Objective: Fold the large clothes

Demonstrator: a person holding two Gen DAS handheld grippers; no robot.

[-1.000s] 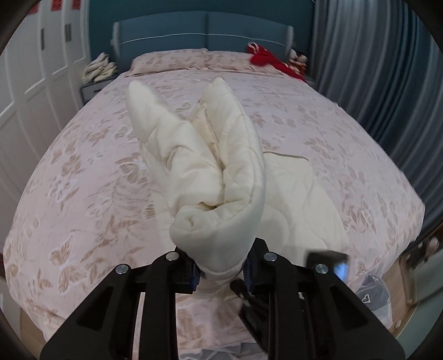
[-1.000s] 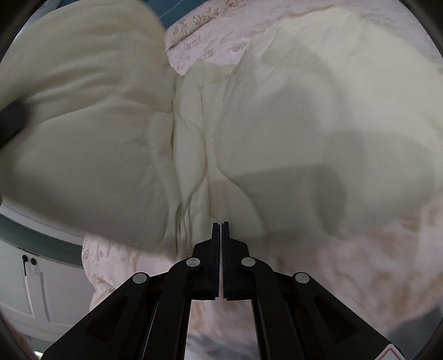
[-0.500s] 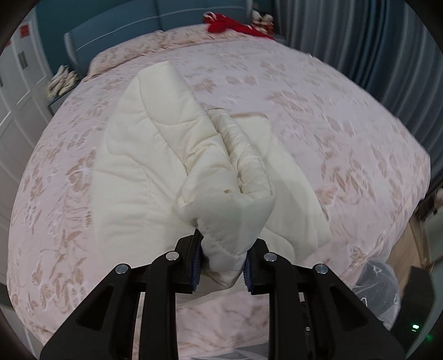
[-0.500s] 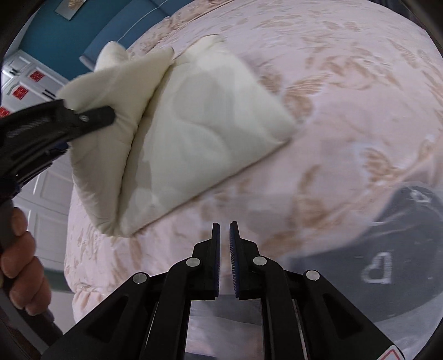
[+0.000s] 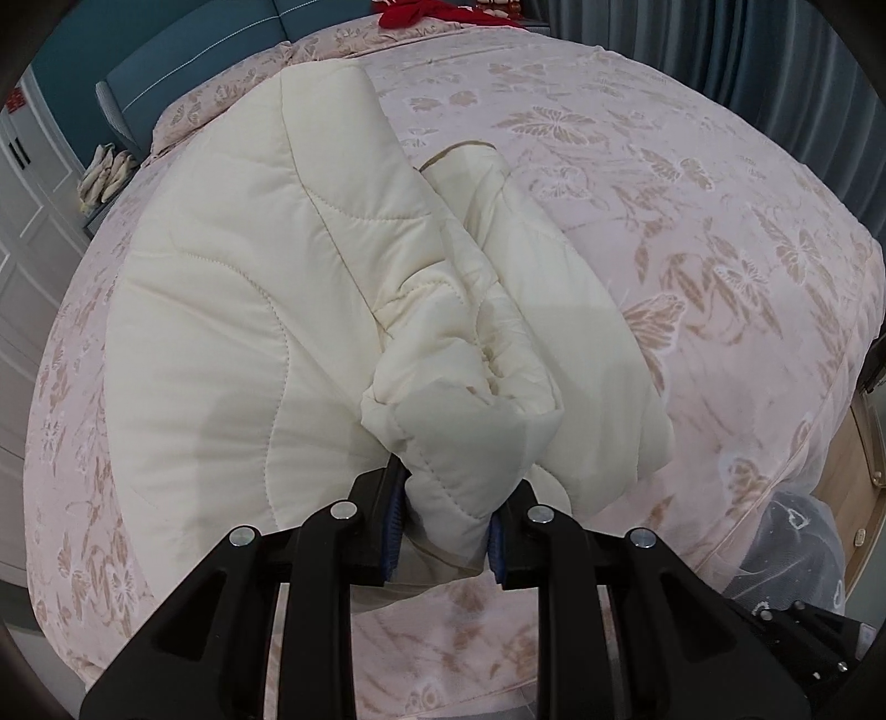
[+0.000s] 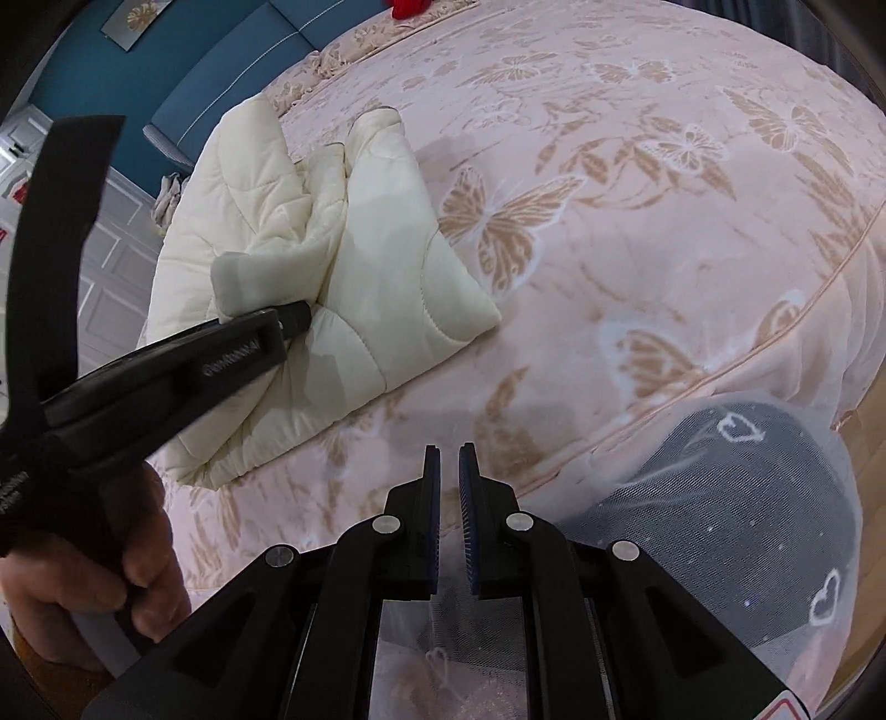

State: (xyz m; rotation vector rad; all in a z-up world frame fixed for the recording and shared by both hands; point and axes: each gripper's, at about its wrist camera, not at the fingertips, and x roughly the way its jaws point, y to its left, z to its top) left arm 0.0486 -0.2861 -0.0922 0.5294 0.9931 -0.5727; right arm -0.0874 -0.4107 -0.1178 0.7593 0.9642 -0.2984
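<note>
**On the bed: left tool clamped on quilted garment, right tool empty**

On the bed (image 5: 692, 183), pink cover w/ tan butterfly print, lies the cream quilted garment (image 5: 232, 310). Left wrist view: it fills centre-left of frame, partly folded, w/ one thick bunched fold rising toward the camera. Left tool (image 5: 447, 518) at bottom centre grips that bunched fold, fabric squeezed between both blue pads, so holding the garment. Rest of the garment lies on the cover, a flatter panel spreading to the right of the fold.

Right wrist view: garment (image 6: 376, 288) sits left of centre, near the bed's lower edge. Left tool (image 6: 293, 318) comes in from the left edge w/ its tip on a raised lump of fabric; the hand (image 6: 88, 576) holding it shows at lower left. Right tool (image 6: 449, 518) at bottom centre: narrow gap, jaws have just been opening a bit, nothing between the pads. It's apart from the garment, over the bed edge.

Lower right of that view: dark bundle w/ white heart shapes under sheer mesh (image 6: 736, 498), beside the bed.

Bkgd: blue headboard (image 5: 183, 61) upper left, red item (image 5: 421, 8) at top edge, grey curtain (image 5: 775, 61) upper right, white cabinet doors (image 5: 22, 183) at left edge.
</note>
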